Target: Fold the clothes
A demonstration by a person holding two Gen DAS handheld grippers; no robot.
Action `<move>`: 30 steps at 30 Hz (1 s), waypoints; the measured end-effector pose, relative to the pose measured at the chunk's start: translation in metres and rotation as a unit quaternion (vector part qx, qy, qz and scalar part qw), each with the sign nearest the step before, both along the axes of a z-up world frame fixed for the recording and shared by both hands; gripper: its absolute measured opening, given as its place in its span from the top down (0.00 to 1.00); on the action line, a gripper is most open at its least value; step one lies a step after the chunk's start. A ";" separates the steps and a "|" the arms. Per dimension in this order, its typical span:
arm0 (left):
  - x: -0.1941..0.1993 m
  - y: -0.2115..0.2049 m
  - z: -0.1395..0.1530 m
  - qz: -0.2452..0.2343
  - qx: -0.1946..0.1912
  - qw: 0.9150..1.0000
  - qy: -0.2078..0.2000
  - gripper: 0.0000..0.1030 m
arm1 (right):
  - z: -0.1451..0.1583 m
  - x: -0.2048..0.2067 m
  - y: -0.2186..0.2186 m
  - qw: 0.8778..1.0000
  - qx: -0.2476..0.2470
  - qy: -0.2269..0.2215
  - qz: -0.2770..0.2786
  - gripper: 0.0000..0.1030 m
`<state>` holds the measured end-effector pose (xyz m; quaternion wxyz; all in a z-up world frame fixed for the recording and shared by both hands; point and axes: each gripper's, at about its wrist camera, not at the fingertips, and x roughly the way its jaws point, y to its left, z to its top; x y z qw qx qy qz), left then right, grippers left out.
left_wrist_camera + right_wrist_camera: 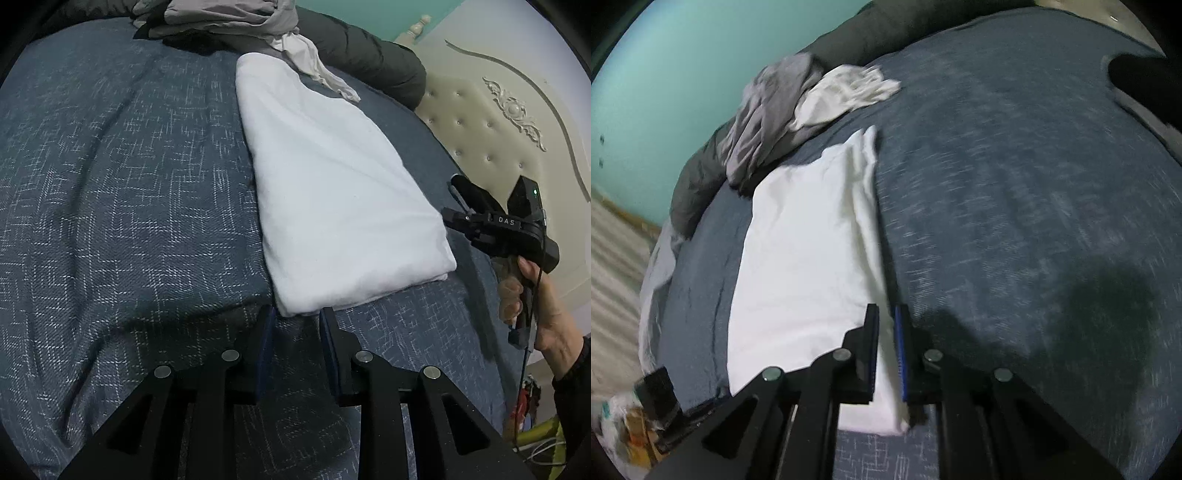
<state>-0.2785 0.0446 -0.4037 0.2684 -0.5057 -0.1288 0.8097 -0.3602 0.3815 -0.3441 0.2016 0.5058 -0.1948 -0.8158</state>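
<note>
Left gripper (297,314) spread, tips at near edge of folded white cloth (332,192), gripping nothing. Right gripper (886,314) spread over cloth's near corner, not pinching. Cloth flat on blue blanket (110,184). Beyond: gray clothes (768,110), crumpled white garment (846,92), dark pillow (369,51).

White folded cloth (332,192) flat on blue bed cover (122,192), long and neat. Left gripper (297,321) low at the near short edge of the cloth, two black fingers (341,343) with blue pads set apart, near corner of the cloth just at the gap. Right gripper (495,225) off the right edge of the cloth, above the bed, held by a hand (535,310) in a dark sleeve; fingers too hidden to tell. Grey clothes (221,18) piled at the far end, a pale piece (314,66) trailing onto the white cloth. Dark puffy roll (369,55) behind. Cream headboard (480,122) on the right.
</note>
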 end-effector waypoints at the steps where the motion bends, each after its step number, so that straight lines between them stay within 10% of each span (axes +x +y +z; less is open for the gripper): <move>1: 0.000 -0.001 0.001 0.001 0.000 1.000 0.001 0.74 | 0.002 0.003 0.002 1.000 -0.004 -0.002 0.002 0.91; 9: 0.002 -0.003 0.004 0.007 0.000 1.000 0.004 0.74 | -0.004 0.024 -0.018 0.998 0.025 -0.010 0.063 0.75; 12: 0.005 -0.003 0.005 0.006 -0.003 1.000 0.005 0.74 | -0.010 0.029 -0.018 0.998 0.027 -0.011 0.062 0.97; 30: -0.006 -0.015 0.010 0.029 0.005 1.000 0.000 0.72 | -0.017 0.043 0.010 0.999 -0.018 -0.022 0.023 0.98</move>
